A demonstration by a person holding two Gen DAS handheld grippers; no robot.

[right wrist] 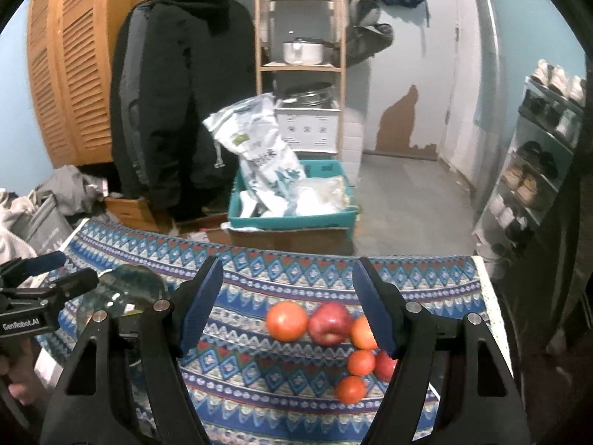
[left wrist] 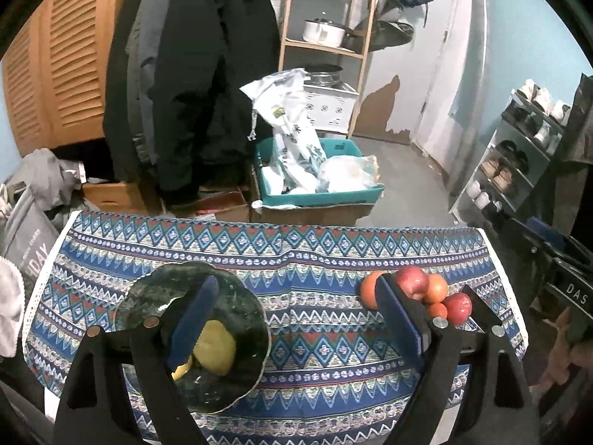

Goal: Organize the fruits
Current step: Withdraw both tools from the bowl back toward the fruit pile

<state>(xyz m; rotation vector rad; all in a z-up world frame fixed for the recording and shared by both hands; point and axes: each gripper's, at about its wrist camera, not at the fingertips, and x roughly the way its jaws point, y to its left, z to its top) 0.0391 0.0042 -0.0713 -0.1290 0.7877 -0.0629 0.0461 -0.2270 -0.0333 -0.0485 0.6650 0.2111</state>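
A dark green glass plate (left wrist: 237, 382) sits on the patterned tablecloth (left wrist: 315, 296) at the left, with a yellow pear (left wrist: 217, 348) in it. A cluster of oranges and red apples (left wrist: 426, 293) lies at the right. My left gripper (left wrist: 292, 319) is open and empty above the cloth, its left finger over the plate. In the right wrist view, my right gripper (right wrist: 289, 304) is open and empty above the fruits: an orange (right wrist: 286, 320), a red apple (right wrist: 330, 322) and several more (right wrist: 361, 361). The plate (right wrist: 129, 291) and the left gripper (right wrist: 52, 274) show at the left.
The table's far edge drops to a floor with a teal crate (left wrist: 318, 193) of bags on cardboard boxes. Dark coats (left wrist: 192, 74) hang behind. A wooden shelf (left wrist: 326, 48) holds pots. A shoe rack (left wrist: 519, 155) stands at the right.
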